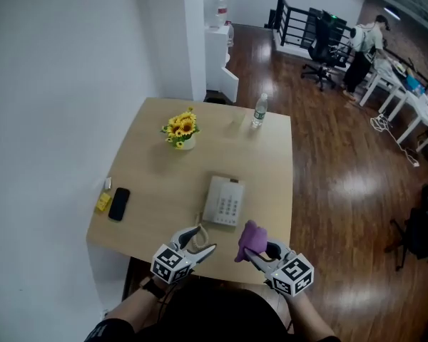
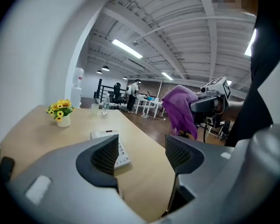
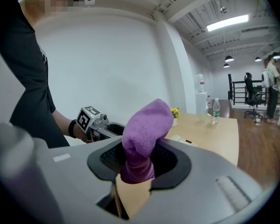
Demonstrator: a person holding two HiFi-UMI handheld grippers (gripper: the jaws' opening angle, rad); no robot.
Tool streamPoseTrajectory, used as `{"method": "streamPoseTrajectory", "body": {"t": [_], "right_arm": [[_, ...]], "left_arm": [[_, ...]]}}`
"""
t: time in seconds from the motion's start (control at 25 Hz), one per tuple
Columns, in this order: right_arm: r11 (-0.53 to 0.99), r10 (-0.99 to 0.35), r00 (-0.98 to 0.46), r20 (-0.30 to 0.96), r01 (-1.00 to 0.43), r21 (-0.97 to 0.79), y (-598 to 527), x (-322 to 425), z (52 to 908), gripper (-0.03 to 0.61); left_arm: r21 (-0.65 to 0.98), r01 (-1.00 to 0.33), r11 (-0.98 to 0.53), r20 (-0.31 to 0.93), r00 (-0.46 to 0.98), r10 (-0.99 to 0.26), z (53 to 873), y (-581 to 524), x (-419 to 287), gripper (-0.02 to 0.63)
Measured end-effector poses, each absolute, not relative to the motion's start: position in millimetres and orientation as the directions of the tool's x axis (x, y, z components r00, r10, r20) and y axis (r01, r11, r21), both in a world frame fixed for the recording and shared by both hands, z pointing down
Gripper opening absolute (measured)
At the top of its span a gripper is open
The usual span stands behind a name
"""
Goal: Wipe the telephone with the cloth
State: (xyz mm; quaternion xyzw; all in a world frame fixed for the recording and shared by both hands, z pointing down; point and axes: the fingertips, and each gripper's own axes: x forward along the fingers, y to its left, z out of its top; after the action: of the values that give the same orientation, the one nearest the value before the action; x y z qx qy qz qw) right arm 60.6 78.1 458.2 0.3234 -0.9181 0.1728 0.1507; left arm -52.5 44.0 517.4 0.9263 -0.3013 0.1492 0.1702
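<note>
A white telephone with a keypad lies on the wooden table near its front edge; the left gripper view shows the telephone partly behind the jaws. A purple cloth is pinched in my right gripper, which is shut on it and held above the table's front right edge. The cloth bulges up between the jaws in the right gripper view. My left gripper stands open and empty just in front of the telephone; its fingers are wide apart.
A vase of sunflowers, a water bottle and a clear cup stand at the far side. A black phone and a yellow item lie at the left edge. A white wall runs along the left.
</note>
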Motion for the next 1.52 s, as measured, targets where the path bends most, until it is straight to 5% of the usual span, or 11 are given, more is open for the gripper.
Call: {"method": "streamPoseTrajectory", "body": {"t": [0.68,1.52], "right_arm": [[0.761,-0.466,-0.816,0.341,-0.566,-0.316,229.9,121.7,474.5,0.143],[0.726,-0.573,-0.771,0.278,-0.635,-0.264,220.0,77.8,437.4,0.143]], "left_arm": [[0.174,-0.652,-0.738,0.358,0.740,-0.570,488.6,207.3,2.2,0.302],[0.159,-0.622,-0.766,0.290,0.772,-0.566,467.3,194.3,-51.6,0.295]]}}
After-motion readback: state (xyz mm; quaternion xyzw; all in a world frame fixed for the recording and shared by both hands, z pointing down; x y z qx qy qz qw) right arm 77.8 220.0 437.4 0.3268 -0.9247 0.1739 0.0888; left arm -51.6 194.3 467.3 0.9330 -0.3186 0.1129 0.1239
